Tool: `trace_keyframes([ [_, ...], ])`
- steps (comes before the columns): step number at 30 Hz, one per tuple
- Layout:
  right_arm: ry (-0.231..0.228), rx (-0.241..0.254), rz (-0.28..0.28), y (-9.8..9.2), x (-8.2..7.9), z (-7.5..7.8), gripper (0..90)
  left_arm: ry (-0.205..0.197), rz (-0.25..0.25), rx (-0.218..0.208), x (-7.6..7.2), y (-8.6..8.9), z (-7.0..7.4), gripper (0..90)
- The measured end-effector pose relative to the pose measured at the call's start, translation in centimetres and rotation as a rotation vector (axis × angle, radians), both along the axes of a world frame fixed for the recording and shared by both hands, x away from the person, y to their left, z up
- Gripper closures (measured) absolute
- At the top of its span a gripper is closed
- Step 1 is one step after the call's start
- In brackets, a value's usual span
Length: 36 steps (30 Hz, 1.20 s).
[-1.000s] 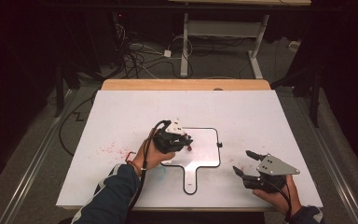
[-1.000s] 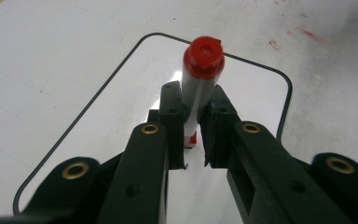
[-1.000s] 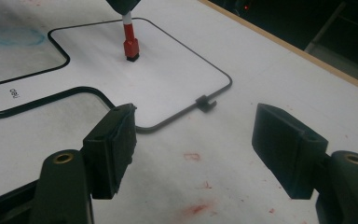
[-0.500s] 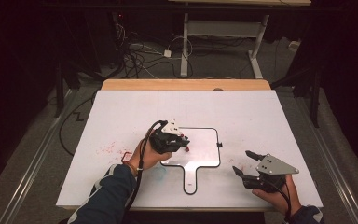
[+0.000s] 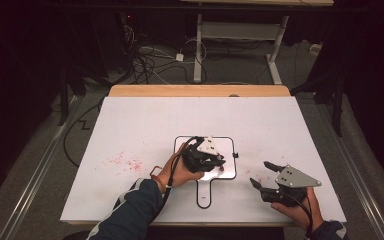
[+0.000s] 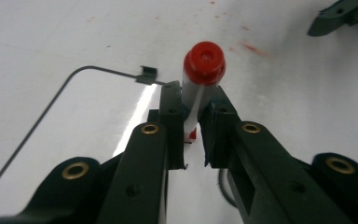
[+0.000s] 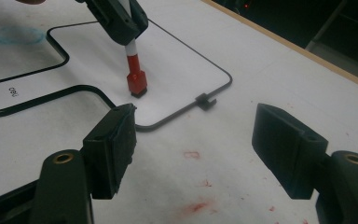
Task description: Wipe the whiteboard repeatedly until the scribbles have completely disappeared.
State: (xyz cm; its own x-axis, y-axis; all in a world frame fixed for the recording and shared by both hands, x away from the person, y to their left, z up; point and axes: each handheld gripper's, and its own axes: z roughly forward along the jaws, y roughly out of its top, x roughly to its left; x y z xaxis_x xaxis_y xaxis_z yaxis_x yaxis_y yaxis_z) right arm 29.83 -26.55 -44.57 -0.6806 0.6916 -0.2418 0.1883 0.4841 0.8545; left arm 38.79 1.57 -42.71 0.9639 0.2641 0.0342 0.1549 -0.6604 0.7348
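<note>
A white marker with a red end [image 7: 135, 70] stands nearly upright, its red tip [image 6: 204, 63] down on the small black-framed whiteboard [image 5: 225, 147]. My left gripper [image 5: 219, 165] is shut on the marker's white barrel, and its jaws [image 6: 191, 100] squeeze the barrel from both sides. It comes in at the top of the right gripper view as the left gripper [image 7: 119, 16]. The board's handle [image 5: 203, 192] points toward the person. My right gripper [image 5: 261, 174] rests on the table right of the board, jaws wide apart and nothing between them [image 7: 193, 140].
Red ink smudges [image 5: 125, 162] dot the white table cover left of the board and more red smudges [image 7: 196, 205] lie near my right gripper. A wooden table edge [image 5: 200, 91] runs along the far side. Cables and a desk frame sit on the floor beyond.
My left gripper has slid to the right across the board with the marker in it. The right gripper has stayed where it was.
</note>
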Motion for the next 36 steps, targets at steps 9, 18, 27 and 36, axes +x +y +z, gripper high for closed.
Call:
trace_keyframes([
  [9,-0.001,0.006,-0.001,0.2,0.1,0.2,34.0,-0.003,0.007,-0.035,-0.3,-0.8,-0.3,78.6],
  [18,0.083,0.018,0.099,2.8,2.0,0.5,51.4,0.005,-0.014,-0.065,-0.8,-0.9,1.1,78.4],
  [27,0.1,0.001,0.201,5.5,3.0,0.9,58.2,0.021,-0.026,-0.074,-1.3,-0.7,1.9,78.4],
  [36,0.095,-0.037,0.255,6.6,3.4,0.8,77.1,0.031,-0.055,-0.068,-1.8,-0.6,2.1,78.4],
])
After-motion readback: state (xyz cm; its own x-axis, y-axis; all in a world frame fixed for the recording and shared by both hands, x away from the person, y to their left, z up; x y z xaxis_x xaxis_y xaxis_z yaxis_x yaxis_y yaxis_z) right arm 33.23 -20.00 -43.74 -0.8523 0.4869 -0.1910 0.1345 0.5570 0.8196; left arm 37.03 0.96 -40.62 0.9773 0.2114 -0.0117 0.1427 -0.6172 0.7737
